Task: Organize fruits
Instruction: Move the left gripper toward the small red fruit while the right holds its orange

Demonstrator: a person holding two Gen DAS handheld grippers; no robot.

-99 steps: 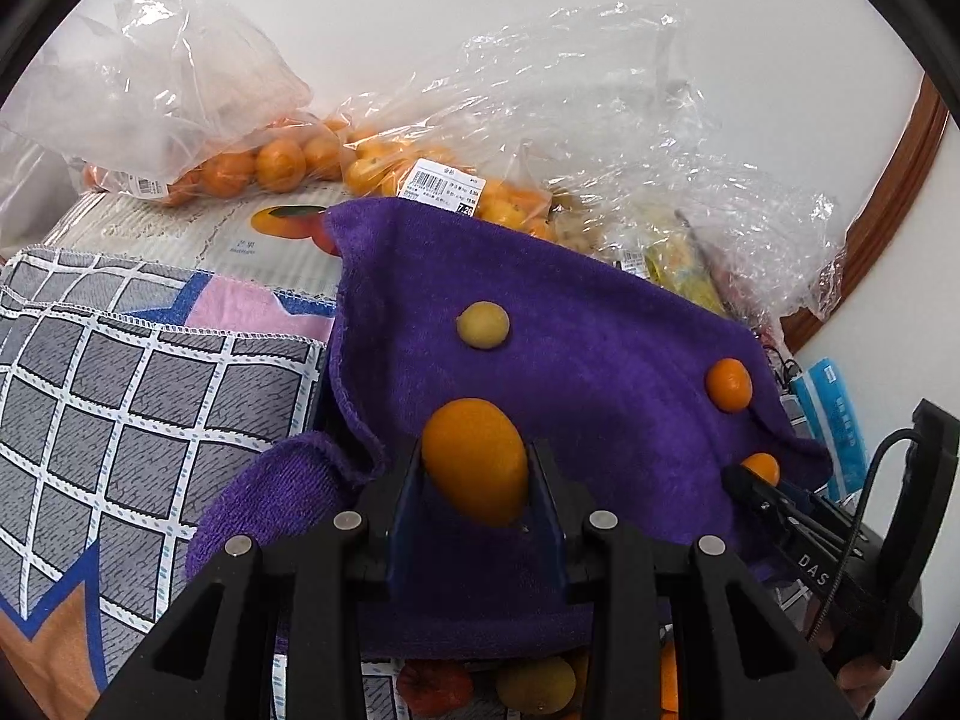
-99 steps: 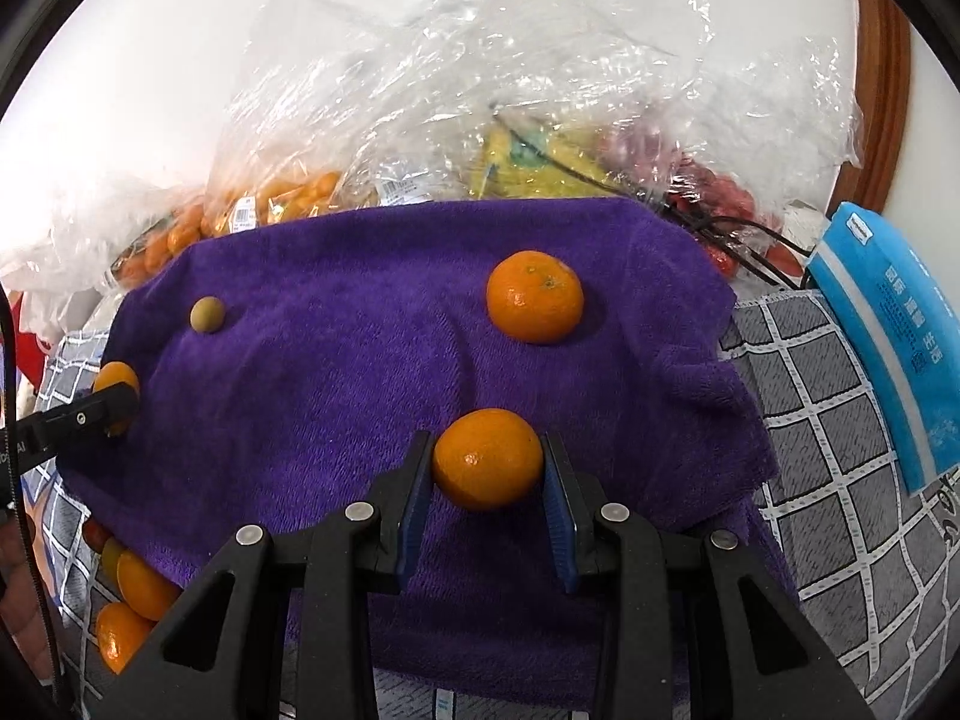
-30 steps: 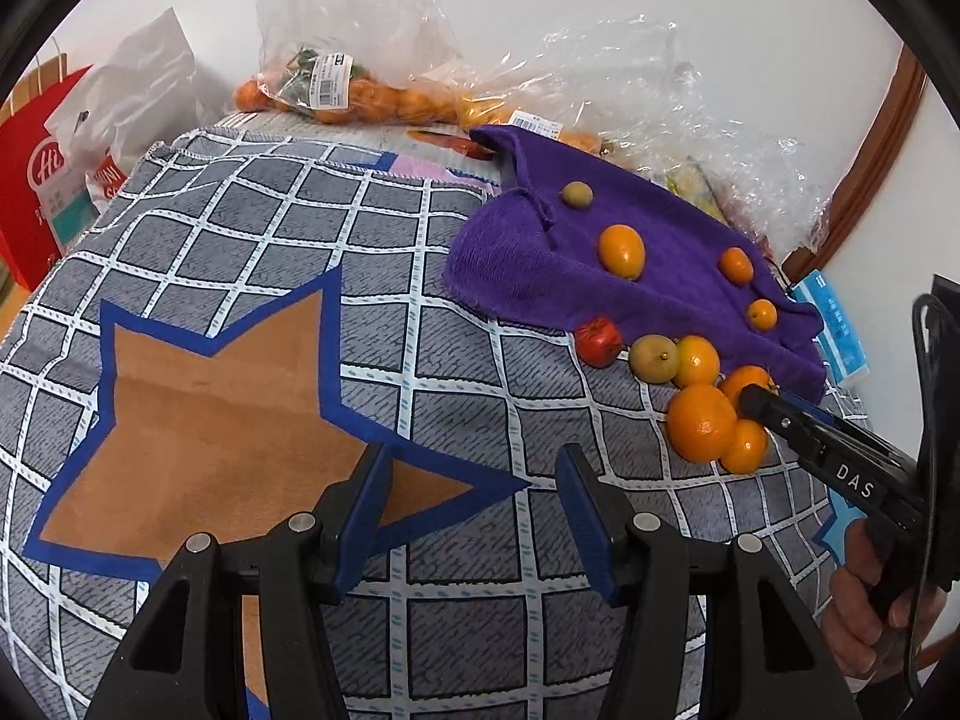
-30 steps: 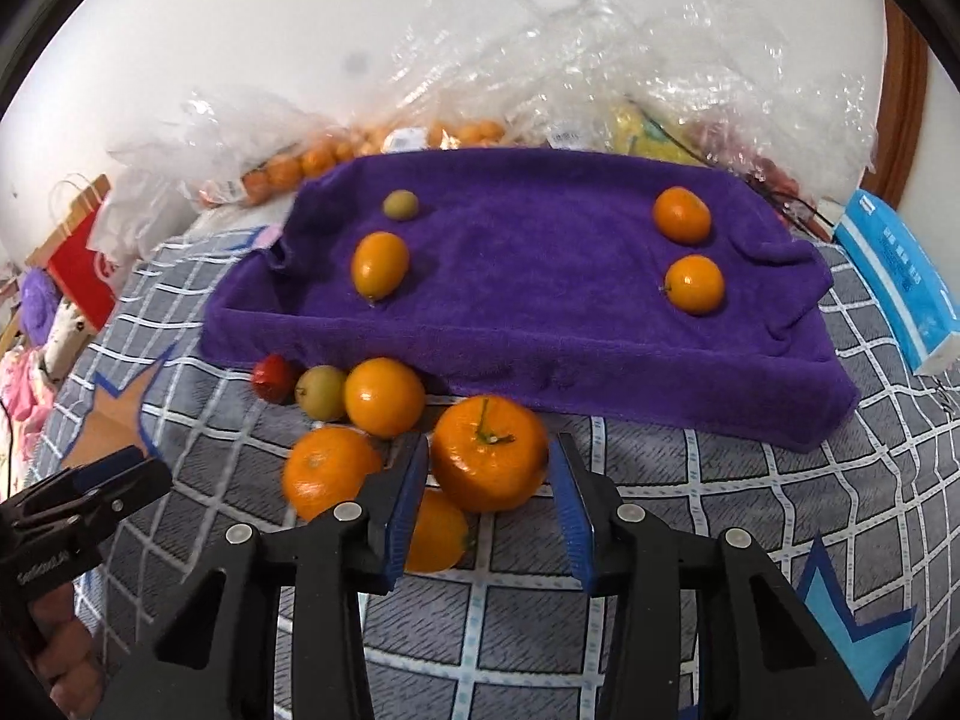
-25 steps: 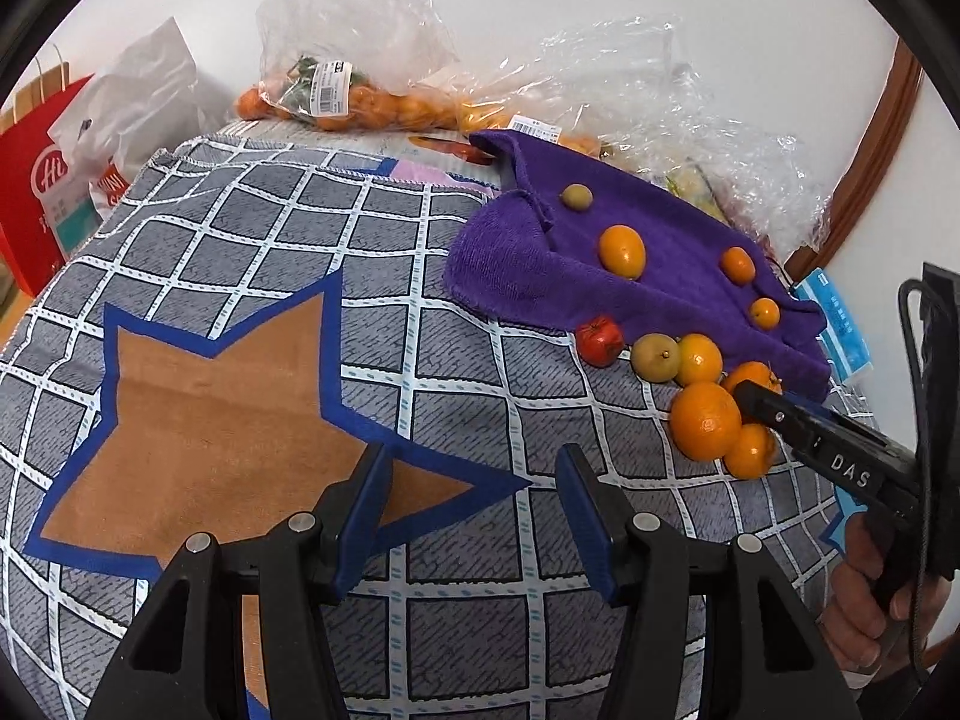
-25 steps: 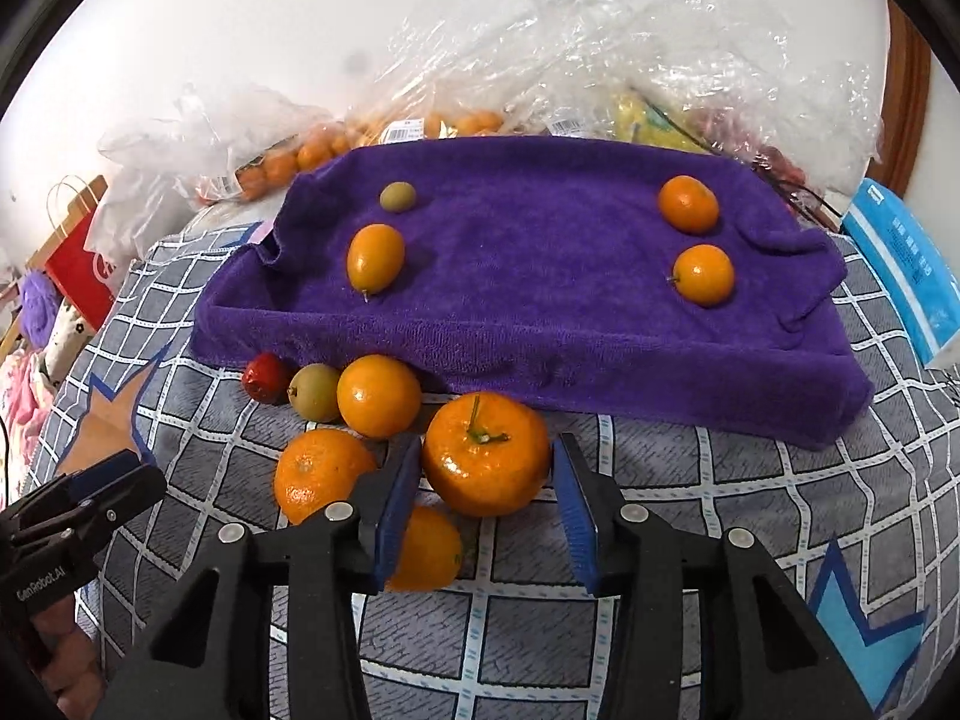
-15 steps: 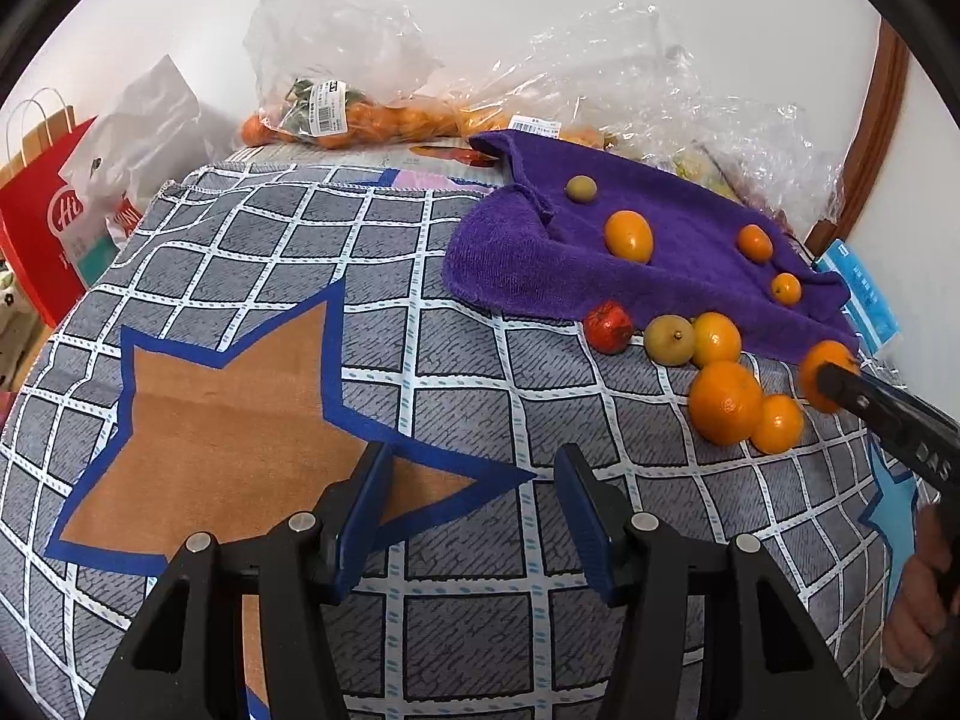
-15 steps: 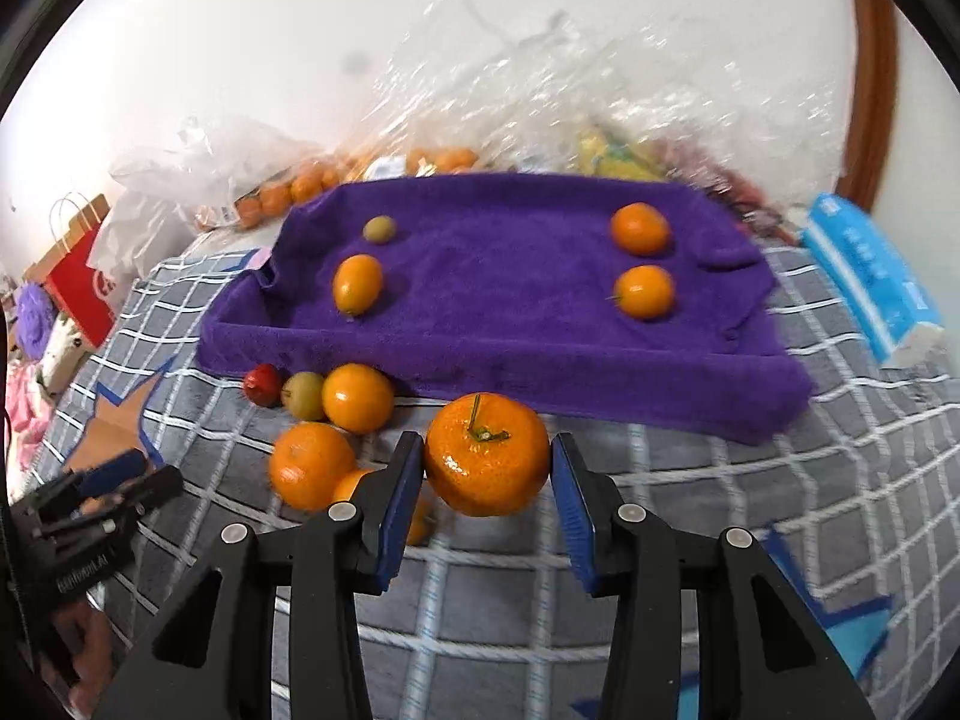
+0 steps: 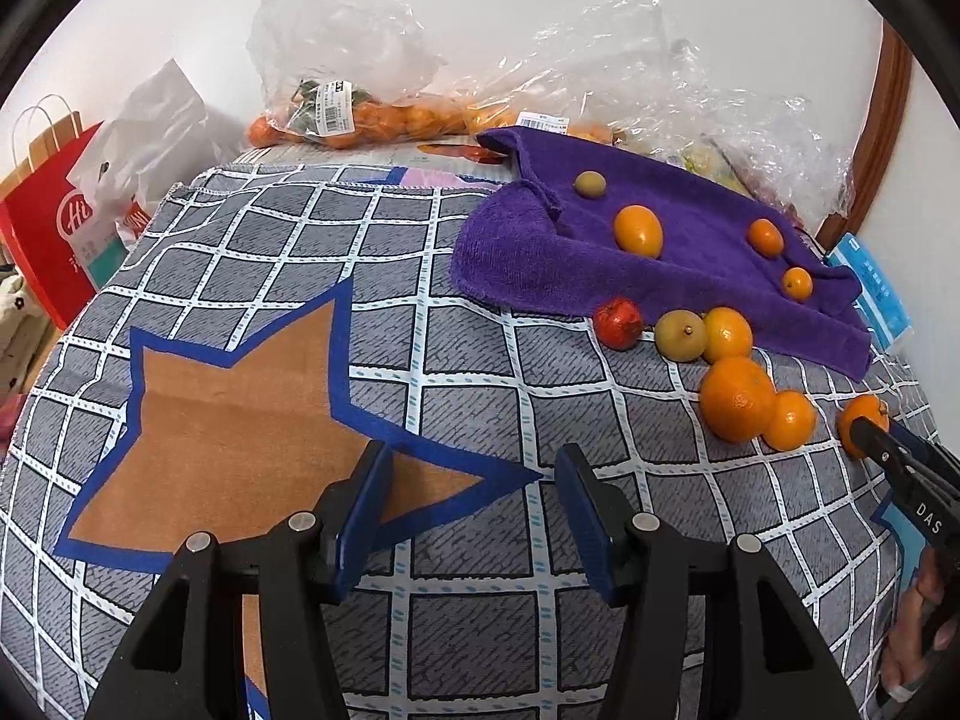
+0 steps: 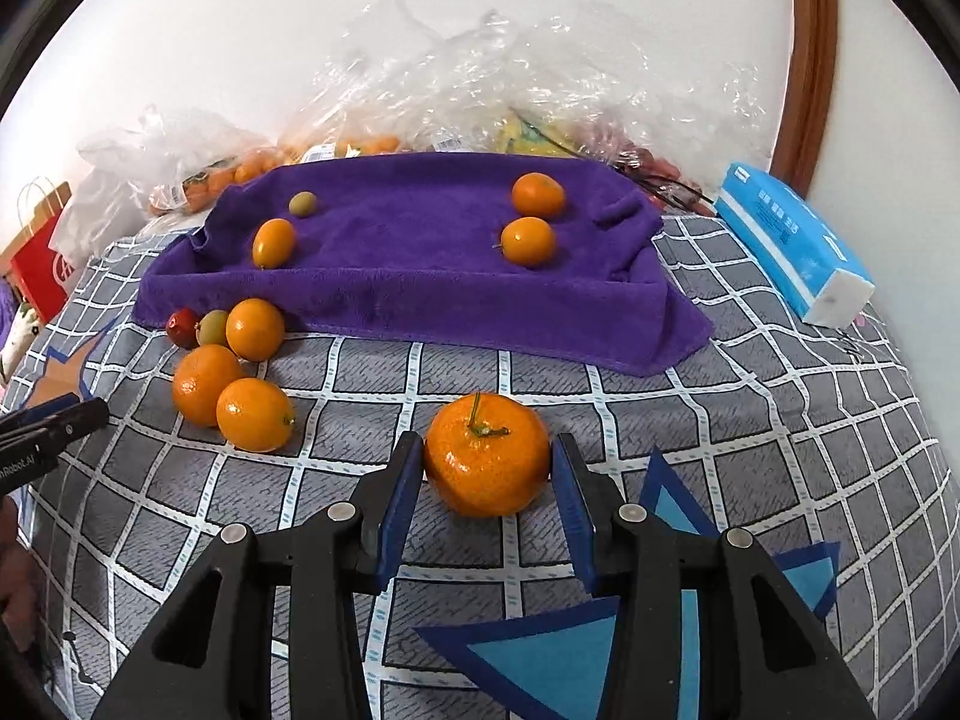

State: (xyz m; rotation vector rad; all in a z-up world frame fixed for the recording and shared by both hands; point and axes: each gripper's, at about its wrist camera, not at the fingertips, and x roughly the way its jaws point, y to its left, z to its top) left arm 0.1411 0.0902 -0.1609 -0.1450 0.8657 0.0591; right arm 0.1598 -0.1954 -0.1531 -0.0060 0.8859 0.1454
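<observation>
You are holding a big orange [image 10: 486,456] tight in your right gripper [image 10: 487,501] (left gripper [image 9: 474,510] is gaping, empty), four fruits sitting on the purple towel [image 10: 408,276] and five waiting beside it.

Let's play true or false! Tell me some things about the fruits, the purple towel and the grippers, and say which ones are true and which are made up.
1. The right gripper is holding an orange with a stem. True.
2. The left gripper is holding a fruit. False: nothing is between its fingers; it is open.
3. Four fruits lie on the purple towel. True: three orange ones and a small greenish one.
4. The small red fruit is on the towel. False: it lies on the checked cloth, next to the towel's edge.
5. A blue packet lies to the right of the towel. True.
</observation>
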